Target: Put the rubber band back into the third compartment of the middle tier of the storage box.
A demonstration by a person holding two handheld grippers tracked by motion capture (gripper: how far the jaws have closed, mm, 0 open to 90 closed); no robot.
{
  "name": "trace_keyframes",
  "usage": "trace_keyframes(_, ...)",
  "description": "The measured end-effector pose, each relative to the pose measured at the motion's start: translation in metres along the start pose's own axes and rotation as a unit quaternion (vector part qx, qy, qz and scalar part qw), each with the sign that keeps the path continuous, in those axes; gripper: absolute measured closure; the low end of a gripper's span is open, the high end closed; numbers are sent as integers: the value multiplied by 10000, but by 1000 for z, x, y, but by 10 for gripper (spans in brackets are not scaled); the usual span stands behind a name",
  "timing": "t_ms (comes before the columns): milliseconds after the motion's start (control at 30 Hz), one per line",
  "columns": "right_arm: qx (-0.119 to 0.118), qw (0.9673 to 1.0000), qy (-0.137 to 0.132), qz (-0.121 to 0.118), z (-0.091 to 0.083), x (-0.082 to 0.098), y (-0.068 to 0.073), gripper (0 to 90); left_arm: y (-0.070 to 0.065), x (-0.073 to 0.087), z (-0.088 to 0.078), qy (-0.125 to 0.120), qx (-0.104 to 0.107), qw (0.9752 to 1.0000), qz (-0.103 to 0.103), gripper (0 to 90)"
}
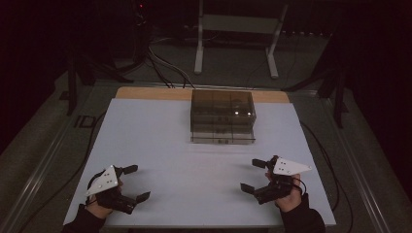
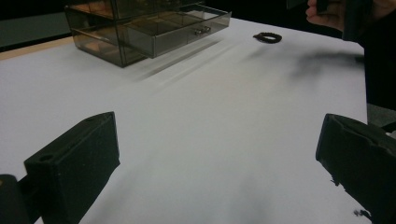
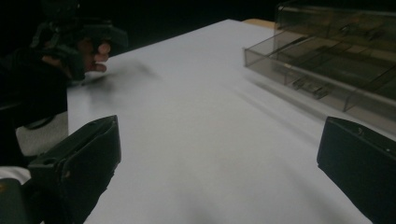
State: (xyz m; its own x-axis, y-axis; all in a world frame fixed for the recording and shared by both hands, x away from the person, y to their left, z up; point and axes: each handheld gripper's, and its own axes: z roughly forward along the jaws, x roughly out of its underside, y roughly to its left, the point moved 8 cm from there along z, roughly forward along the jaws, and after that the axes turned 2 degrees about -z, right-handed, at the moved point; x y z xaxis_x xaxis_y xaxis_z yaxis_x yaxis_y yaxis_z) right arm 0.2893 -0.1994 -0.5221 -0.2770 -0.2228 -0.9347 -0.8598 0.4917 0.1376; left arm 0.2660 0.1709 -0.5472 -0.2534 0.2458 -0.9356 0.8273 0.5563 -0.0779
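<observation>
A smoky see-through drawer box [image 1: 222, 115] stands at the back middle of the white table [image 1: 160, 145]. Its lowest drawer [image 2: 187, 30] sticks out a little toward me, with a small handle on its front. My left gripper [image 1: 137, 183] is open near the front left edge, nothing between its jaws. Near the front right, my right gripper [image 1: 253, 175] also stands open and holds nothing. The left gripper view shows my left gripper [image 2: 217, 163] and a small dark ring [image 2: 267, 37] lying on the table near the right hand [image 2: 327, 14]. The right gripper view shows my right gripper [image 3: 217, 161] and the box [image 3: 336, 46].
A strip of bare wood [image 1: 145, 92] runs along the table's far edge. Behind the table stand a white frame [image 1: 233, 29] and dark stands, with cables [image 1: 165, 68] on the floor. The other hand and its gripper [image 3: 79, 37] show far left in the right gripper view.
</observation>
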Motion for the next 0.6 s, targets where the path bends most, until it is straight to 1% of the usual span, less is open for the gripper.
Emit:
trace_keyframes(33, -3, 10000, -85, 23, -3, -4, -2, 0, 0, 0, 0, 4, 6, 10000, 9, 2)
trace_keyframes(100, -5, 9999, -119, 43, -3, -5, -2, 0, 0, 0, 0, -4, 11, 10000, -6, 3)
trace_keyframes(167, 41, 9999, -163, 24, -5, -9, -5, 0, 0, 0, 0, 1, 6, 10000, 0, 2)
trace_keyframes(267, 144, 9998, -165, -29, -7, -12, -10, 0, 0, -1, 0, -11, 11, 10000, -26, 2)
trace_keyframes(600, 350, 9990, -264, 36, -15, -20, -27, 0, 0, 0, 1, 4, 9, 10000, -32, 2)
